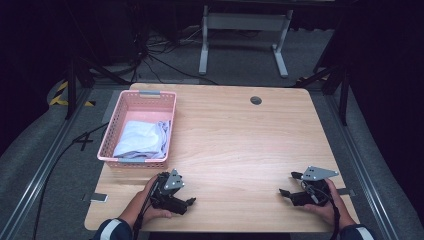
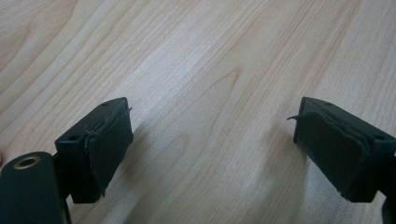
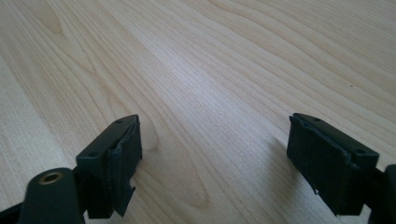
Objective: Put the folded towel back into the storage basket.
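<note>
A pink perforated basket (image 1: pixel 118 116) stands at the table's far left with a crumpled white cloth (image 1: pixel 141 139) inside it. My left gripper (image 1: pixel 189 200) rests near the front left edge, just in front of the basket, held by a hand. Its jaws stand wide apart over bare wood, with nothing between the pads (image 2: pixel 112 144). My right gripper (image 1: pixel 290 184) sits near the front right edge in the other hand. It is open too, and only tabletop lies between its pads (image 3: pixel 125 161).
The wooden table (image 1: pixel 235 140) has a round cable hole (image 1: pixel 256 100) near its far edge. A white desk frame (image 1: pixel 244 35) and cables (image 1: pixel 150 55) lie on the floor beyond. Dark rails run along both sides.
</note>
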A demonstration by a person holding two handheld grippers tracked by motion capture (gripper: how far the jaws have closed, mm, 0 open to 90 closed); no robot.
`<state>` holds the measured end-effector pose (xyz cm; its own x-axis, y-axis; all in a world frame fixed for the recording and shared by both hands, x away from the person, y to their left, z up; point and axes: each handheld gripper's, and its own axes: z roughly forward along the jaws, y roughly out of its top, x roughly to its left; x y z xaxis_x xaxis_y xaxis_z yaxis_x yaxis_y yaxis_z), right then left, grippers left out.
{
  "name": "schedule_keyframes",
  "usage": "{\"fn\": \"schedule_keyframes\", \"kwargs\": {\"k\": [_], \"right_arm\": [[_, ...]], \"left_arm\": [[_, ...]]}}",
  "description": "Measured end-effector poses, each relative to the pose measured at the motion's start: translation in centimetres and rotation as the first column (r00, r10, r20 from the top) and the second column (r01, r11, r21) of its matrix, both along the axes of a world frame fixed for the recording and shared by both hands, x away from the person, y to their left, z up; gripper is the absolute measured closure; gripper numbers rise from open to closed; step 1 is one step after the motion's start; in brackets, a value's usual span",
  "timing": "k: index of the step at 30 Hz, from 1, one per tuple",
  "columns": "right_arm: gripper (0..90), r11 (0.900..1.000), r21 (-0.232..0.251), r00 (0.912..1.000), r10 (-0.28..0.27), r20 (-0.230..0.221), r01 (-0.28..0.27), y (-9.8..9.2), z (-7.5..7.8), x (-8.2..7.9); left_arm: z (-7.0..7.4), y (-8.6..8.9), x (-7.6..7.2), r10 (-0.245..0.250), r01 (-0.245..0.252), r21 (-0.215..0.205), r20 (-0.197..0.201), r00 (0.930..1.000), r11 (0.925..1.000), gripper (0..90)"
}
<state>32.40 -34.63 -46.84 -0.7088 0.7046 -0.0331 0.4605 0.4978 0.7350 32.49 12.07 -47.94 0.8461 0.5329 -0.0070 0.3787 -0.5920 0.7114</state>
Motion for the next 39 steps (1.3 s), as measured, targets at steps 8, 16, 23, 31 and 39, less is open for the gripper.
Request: {"fn": "schedule_keyframes", "kwargs": {"k": [8,16,23,31,39], "right_arm": [[18.5,1.0,-0.001,1.0,-0.001,0.0,0.001,0.02,0.0,0.03],[18.4,1.0,-0.002,1.0,-0.003,0.0,0.003,0.03,0.01,0.06],[18.4,1.0,-0.001,1.0,-0.004,0.0,0.004,0.05,0.01,0.12],[18.4,1.0,0.0,1.0,-0.009,0.001,0.009,0.14,-0.01,0.22],[18.5,1.0,0.002,0.9999,-0.01,0.0,0.01,0.15,0.0,0.26]], "left_arm": [[0.0,0.0,-0.07,0.005,-0.005,-0.002,-0.002,1.0,1.0,12.0],[0.01,-0.05,-0.01,0.005,-0.005,-0.001,-0.004,1.0,1.0,11.5],[-0.03,0.0,-0.14,0.018,-0.018,-0.003,-0.002,0.9998,0.9998,11.4],[0.0,0.14,-0.27,0.019,-0.019,0.001,-0.001,0.9998,0.9998,11.5],[-0.05,0.03,-0.18,0.02,-0.02,-0.002,-0.005,0.9998,0.9998,10.5]]}}
